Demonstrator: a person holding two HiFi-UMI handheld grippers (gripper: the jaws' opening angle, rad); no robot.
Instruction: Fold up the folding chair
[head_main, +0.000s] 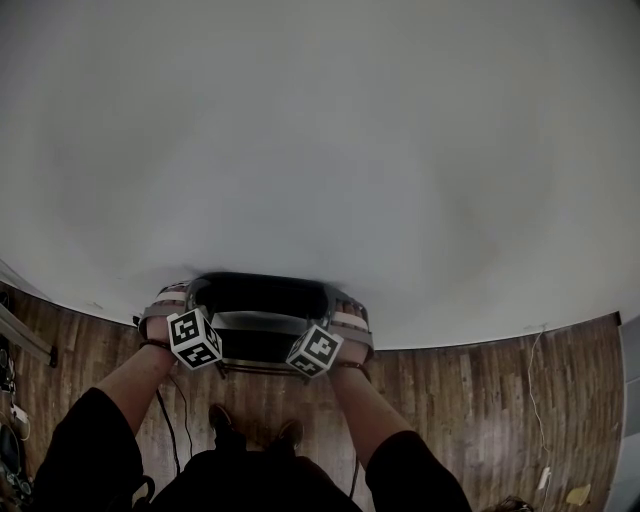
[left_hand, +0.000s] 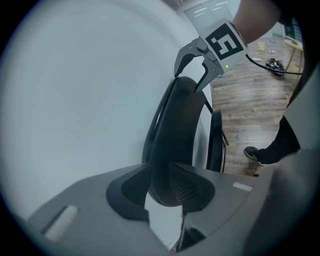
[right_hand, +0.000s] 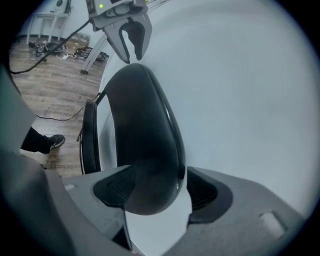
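The black folding chair (head_main: 260, 300) stands against a white wall, and I look down on the top of its backrest. My left gripper (head_main: 180, 298) holds the backrest's left end and my right gripper (head_main: 340, 310) its right end. In the left gripper view the rounded backrest edge (left_hand: 175, 130) fills the gap of my left gripper (left_hand: 170, 195), whose jaws press on it. In the right gripper view my right gripper (right_hand: 150, 192) is shut on the backrest (right_hand: 145, 125) in the same way. Each view shows the other gripper straddling the far corner: the right gripper (left_hand: 189, 80), the left gripper (right_hand: 134, 57).
The white wall (head_main: 320, 140) fills most of the head view. A second black chair panel (left_hand: 216, 140) stands upright behind the backrest. The wooden floor (head_main: 470, 400) carries cables (head_main: 170, 430), and the person's shoes (head_main: 222, 418) are close to the chair. Table legs and clutter (right_hand: 75, 50) lie at the left.
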